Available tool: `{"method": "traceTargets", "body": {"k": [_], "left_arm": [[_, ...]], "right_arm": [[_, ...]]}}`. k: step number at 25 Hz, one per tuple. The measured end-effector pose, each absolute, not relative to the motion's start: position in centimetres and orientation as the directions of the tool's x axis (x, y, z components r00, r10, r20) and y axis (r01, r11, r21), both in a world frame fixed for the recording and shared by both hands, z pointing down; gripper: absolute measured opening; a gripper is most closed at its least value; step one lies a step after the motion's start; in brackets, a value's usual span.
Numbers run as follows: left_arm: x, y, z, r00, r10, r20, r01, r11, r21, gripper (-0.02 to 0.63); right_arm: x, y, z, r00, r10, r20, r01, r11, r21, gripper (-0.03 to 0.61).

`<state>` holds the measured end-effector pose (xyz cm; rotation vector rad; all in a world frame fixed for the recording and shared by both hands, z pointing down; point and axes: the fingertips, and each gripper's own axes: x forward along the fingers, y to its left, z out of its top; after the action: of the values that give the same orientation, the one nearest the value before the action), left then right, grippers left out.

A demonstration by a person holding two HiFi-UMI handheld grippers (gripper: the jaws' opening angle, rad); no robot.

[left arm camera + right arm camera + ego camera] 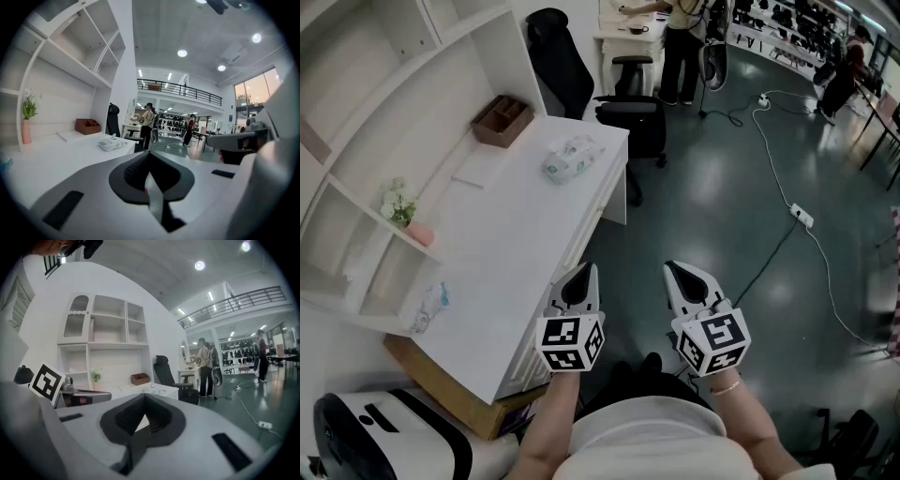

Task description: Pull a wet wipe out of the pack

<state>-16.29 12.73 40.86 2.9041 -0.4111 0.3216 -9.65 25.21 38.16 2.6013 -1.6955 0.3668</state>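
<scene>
Pack (569,157) sits on the far end of the bench (516,234), with a box (494,131) off to its left, nearer the shelves (366,94). Those shelves run along the bench's left side with a vase (417,232) in one, and a chair (558,61) stands beyond the far end.

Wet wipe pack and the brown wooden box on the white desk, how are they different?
The soft white-and-green wet wipe pack looks rumpled; the brown wooden box has stiff, straight sides. The pack lies near the desk's open edge; the box sits back by the shelf unit. Both rest on the white desk, at its far end.
</scene>
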Motion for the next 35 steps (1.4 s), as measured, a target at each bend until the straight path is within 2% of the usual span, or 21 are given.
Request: {"method": "traceTargets", "body": {"k": [11,22,28,35], "left_arm": [[-13.5,14.4,41.5,0.928,-0.265,0.262,-0.310,-0.940,0.145,-0.006],[-11.1,13.8,41.2,0.896,-0.354,0.267,-0.396,-0.910,0.122,0.008],[-10.5,13.8,41.4,0.879,-0.389,0.276,-0.432,-0.894,0.117,0.054],[-9.5,13.6,42.0,0.864,-0.405,0.300,-0.450,-0.888,0.095,0.077]], "right_arm": [[-6.7,26.7,38.5,0.376,-0.907,0.191,-0.901,-0.406,-0.151,0.002],[-2.0,26.9,39.4,0.364,-0.912,0.187,-0.907,-0.393,-0.154,0.003],[-1.1,26.7,39.9,0.307,-0.930,0.202,-0.923,-0.343,-0.175,0.061],[0.1,26.0,40.4,0.278,-0.937,0.212,-0.929,-0.318,-0.188,0.081]]}}
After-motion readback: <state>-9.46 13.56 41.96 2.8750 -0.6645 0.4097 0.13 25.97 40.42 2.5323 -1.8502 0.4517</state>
